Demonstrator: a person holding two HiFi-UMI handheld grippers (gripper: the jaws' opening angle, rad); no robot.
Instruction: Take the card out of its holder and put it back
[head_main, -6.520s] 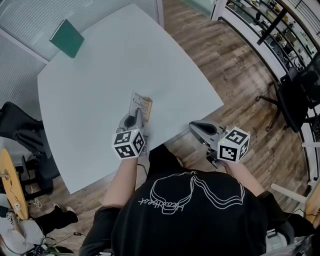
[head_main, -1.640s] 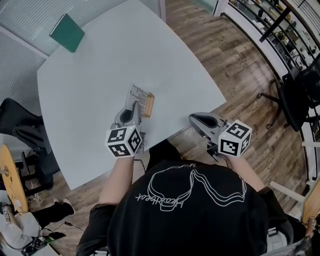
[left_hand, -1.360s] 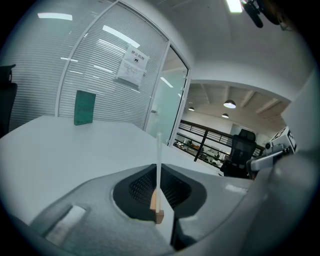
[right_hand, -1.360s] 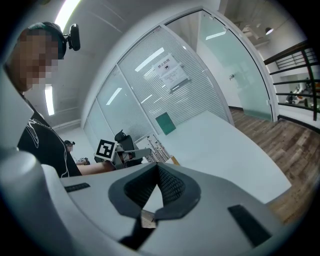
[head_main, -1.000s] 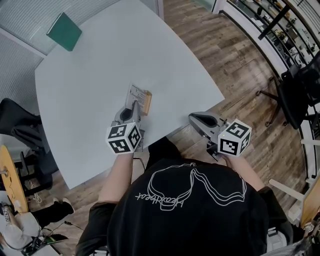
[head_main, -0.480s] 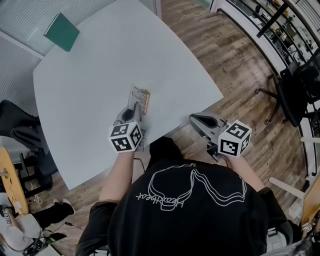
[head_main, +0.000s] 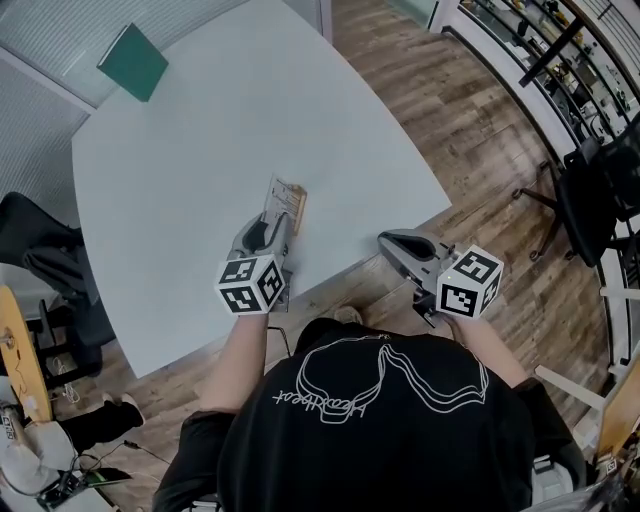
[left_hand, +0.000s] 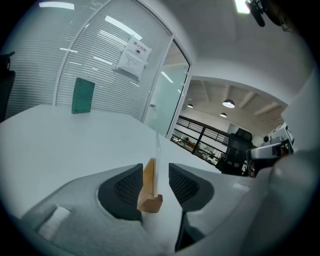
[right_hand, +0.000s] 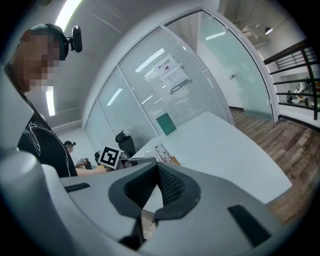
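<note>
My left gripper (head_main: 274, 226) sits low over the pale grey table (head_main: 180, 140) near its front edge, and its jaws have just been opening; they now stand wide apart with the card and its holder between them, neither pad pressing on the card. The holder (left_hand: 149, 194) is a small block of light wood with a slot along it, resting on the tabletop; the card (left_hand: 158, 159) is a thin pale rectangular sheet standing upright in that slot, seen edge-on in the left gripper view as a narrow sliver rising above the wood; in the head view its face shows small dark print on white, with the wood strip along its right side. The block lies just beside the pad at that view's left; whether they touch I cannot tell. My right gripper (head_main: 398, 243) is held well apart to the right, past the table's edge and over the brown plank floor (head_main: 480, 130); its jaws are closed together with nothing between them. A flat green book (head_main: 133, 62) lies at the table's far corner.
</note>
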